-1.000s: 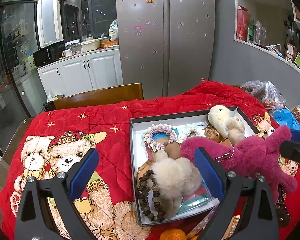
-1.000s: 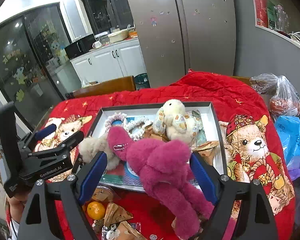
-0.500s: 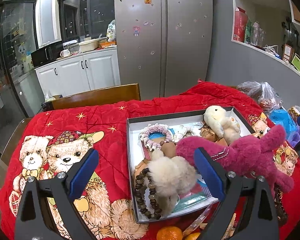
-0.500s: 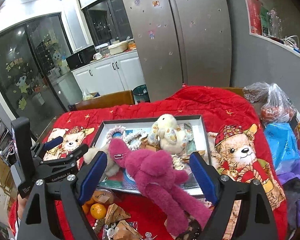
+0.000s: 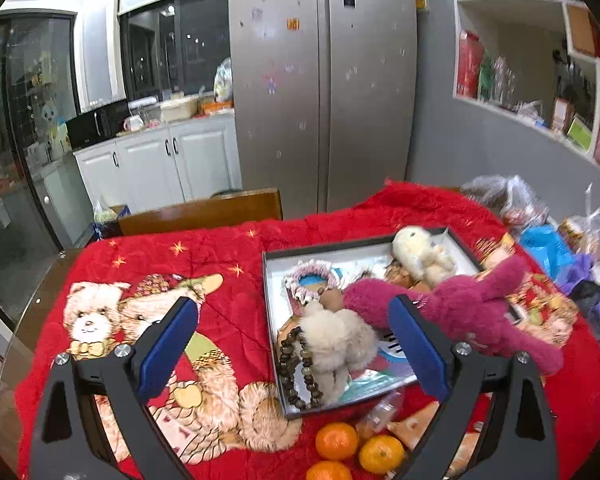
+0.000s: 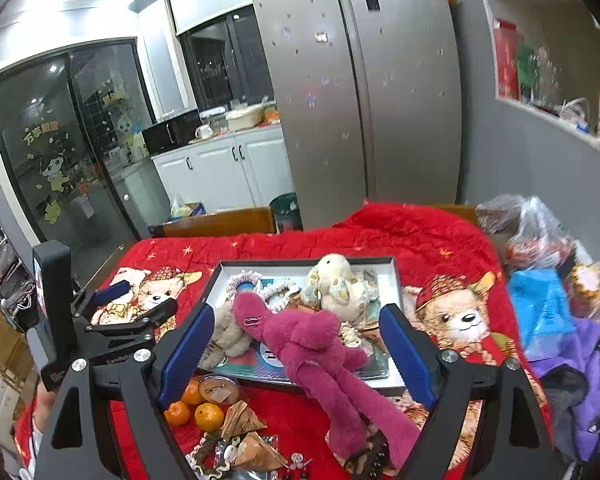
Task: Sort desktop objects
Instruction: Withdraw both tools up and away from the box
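A shallow black-rimmed box [image 5: 271, 344] [image 6: 394, 280] sits on the red bear blanket. In it lie a magenta plush [image 5: 472, 312] [image 6: 312, 340] hanging over the near edge, a cream plush [image 5: 420, 252] [image 6: 336, 284], a beige furry plush [image 5: 336, 340] [image 6: 224, 336], a bead string [image 5: 296, 368] and a frilly ring [image 5: 308, 280]. My left gripper [image 5: 296, 348] is open and empty, above the blanket left of the box; it also shows in the right wrist view [image 6: 140, 300]. My right gripper [image 6: 296, 354] is open and empty, raised before the box.
Three tangerines [image 5: 356, 452] [image 6: 196, 410], wrapped snacks [image 6: 240, 420] and small trinkets [image 6: 228, 452] lie in front of the box. Plastic bags [image 6: 540, 300] and purple cloth [image 6: 580, 360] crowd the right edge. A wooden chair back [image 5: 204, 212] stands behind the table.
Both grippers have pulled back and up from the box, so more of the table front and the tangerines show. The plush toys lie where they were. Both grippers stay open.
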Demonstrator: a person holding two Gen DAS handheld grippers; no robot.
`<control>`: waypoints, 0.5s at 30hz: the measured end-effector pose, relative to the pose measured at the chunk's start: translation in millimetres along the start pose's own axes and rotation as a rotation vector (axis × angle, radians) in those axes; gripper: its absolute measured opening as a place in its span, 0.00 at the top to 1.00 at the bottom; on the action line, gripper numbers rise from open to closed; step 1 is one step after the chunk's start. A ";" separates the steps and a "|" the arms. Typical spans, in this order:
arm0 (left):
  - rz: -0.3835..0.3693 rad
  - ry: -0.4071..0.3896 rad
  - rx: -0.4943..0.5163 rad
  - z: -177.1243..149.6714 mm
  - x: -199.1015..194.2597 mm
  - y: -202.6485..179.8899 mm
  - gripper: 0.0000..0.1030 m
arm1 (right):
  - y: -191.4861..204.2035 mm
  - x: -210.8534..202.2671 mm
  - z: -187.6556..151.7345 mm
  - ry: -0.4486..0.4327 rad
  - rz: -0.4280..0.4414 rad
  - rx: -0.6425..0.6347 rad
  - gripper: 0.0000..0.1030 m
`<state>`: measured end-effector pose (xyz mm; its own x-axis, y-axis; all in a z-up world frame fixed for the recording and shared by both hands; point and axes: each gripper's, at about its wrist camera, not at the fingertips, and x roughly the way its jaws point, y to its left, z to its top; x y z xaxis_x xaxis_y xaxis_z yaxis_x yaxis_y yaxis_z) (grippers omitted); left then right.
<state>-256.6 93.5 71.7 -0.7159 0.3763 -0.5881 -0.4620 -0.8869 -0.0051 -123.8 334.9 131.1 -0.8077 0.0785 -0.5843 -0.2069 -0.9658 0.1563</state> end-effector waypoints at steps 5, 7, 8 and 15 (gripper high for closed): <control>-0.013 -0.046 0.002 -3.7 -61.0 1.0 0.06 | 12.3 -42.6 -5.7 -0.049 -0.027 -0.031 0.16; 0.003 -0.065 0.030 -10.5 -84.5 -3.0 0.06 | 18.2 -58.0 -9.3 -0.064 -0.032 -0.034 0.16; 0.010 -0.079 0.044 -14.9 -95.0 -4.6 0.05 | 21.5 -65.6 -11.6 -0.069 -0.035 -0.038 0.16; 0.021 -0.080 0.066 -66.7 -142.4 -12.4 0.03 | 42.2 -106.6 -43.3 -0.111 -0.124 -0.061 0.16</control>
<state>-114.0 33.0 101.6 -0.7643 0.3802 -0.5208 -0.4779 -0.8762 0.0617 -22.6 275.0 165.5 -0.8350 0.2214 -0.5037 -0.2774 -0.9600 0.0380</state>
